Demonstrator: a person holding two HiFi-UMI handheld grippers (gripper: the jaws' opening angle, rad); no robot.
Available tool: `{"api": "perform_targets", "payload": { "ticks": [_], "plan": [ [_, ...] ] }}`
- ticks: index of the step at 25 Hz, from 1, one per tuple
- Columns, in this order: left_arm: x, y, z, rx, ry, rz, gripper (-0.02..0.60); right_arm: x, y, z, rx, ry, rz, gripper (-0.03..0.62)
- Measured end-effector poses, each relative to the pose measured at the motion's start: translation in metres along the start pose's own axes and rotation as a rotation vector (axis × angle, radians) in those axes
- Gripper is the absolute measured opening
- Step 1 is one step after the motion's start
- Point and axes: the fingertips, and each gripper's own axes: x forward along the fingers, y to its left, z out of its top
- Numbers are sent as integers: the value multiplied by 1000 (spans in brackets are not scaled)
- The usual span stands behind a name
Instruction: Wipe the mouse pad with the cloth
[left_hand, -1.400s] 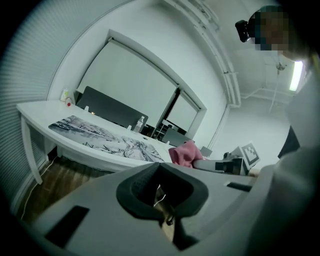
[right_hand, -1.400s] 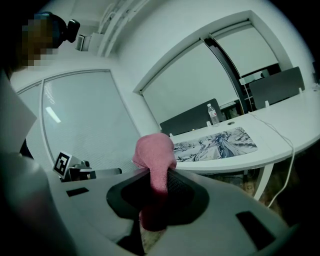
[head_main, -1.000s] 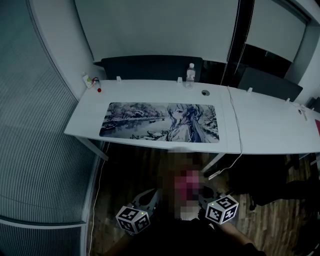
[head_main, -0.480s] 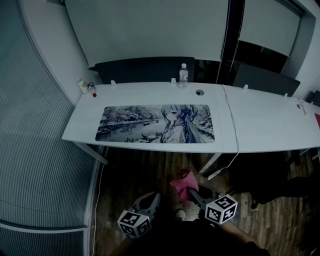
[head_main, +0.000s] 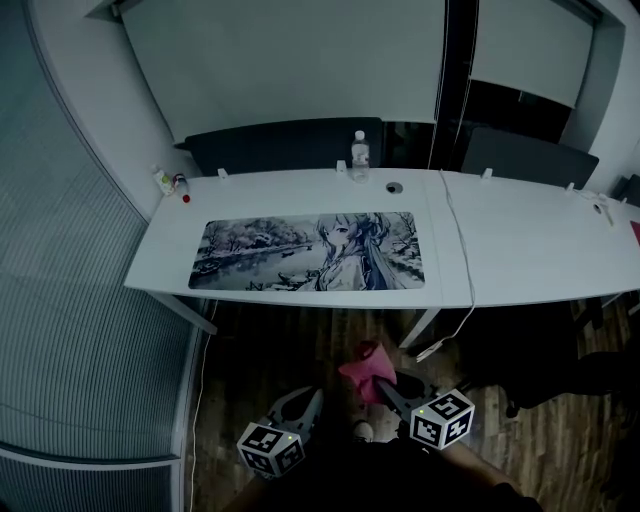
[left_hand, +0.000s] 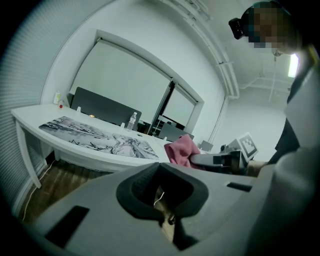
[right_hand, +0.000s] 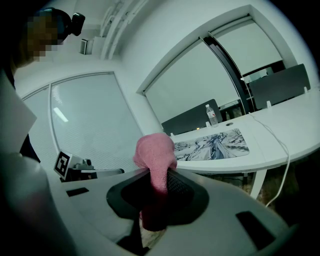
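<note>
Short of the near edge of the tabletop (head_main: 520, 255), over wooden floor (head_main: 275, 345): pink cloth (head_main: 364, 364) pinched upright in the clenched right gripper (head_main: 390, 385), left gripper (head_main: 303, 402) alongside with jaws closed on nothing. Well apart from both, mouse pad (head_main: 305, 252) flat on the white tabletop, front edge just inside the rim, bare white surface open to its right and behind.
</note>
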Motion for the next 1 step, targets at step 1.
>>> {"api": "perform_targets", "payload": {
  "ticks": [1],
  "plan": [
    [2,-1,1,2,0,0,5,0,-2,2,-2,-1,1,83]
  ]
}}
